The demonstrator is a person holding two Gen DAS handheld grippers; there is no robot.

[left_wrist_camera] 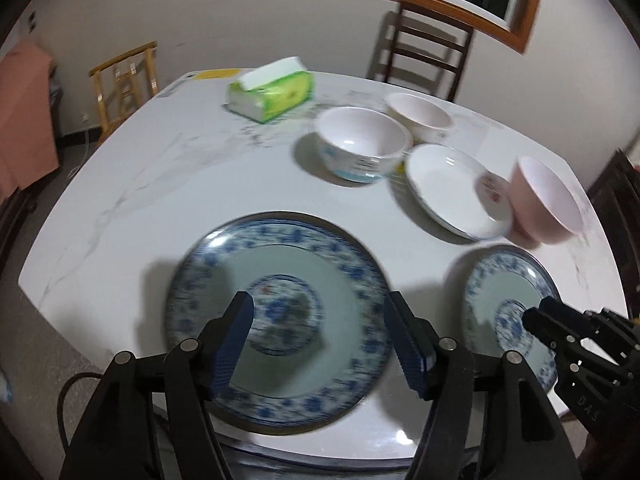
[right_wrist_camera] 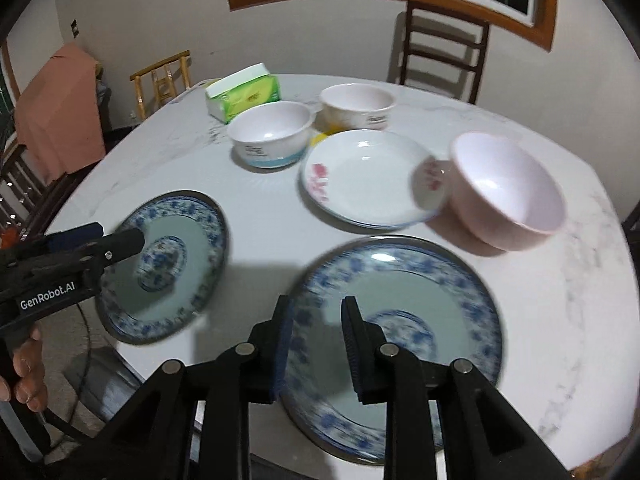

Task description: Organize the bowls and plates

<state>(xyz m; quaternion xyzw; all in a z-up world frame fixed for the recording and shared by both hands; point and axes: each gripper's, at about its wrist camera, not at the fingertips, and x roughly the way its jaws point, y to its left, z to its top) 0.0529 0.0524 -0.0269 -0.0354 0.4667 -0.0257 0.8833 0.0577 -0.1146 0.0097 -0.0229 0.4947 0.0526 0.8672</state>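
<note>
Two blue-patterned plates lie flat near the table's front edge. My left gripper (left_wrist_camera: 320,320) hovers open over the left plate (left_wrist_camera: 348,280), jaws wide, nothing between them. In the right wrist view my right gripper (right_wrist_camera: 318,320) hangs above the left rim of the other plate (right_wrist_camera: 420,288), jaws a narrow gap apart, gripping nothing. Each view also shows the other gripper, the right one (left_wrist_camera: 532,318) and the left one (right_wrist_camera: 120,236), above its plate (left_wrist_camera: 504,284) (right_wrist_camera: 188,248). Further back sit a white bowl with blue print (left_wrist_camera: 362,142), a cream bowl (left_wrist_camera: 420,114), a white flowered plate (left_wrist_camera: 452,188) and a pink bowl (left_wrist_camera: 544,204).
A green tissue pack (left_wrist_camera: 272,94) lies at the far side of the white marble table (left_wrist_camera: 140,200). A dark wooden chair (left_wrist_camera: 428,48) stands behind the table and a light wooden chair (left_wrist_camera: 124,76) at the back left. A person's hand (right_wrist_camera: 24,368) holds the left gripper's handle.
</note>
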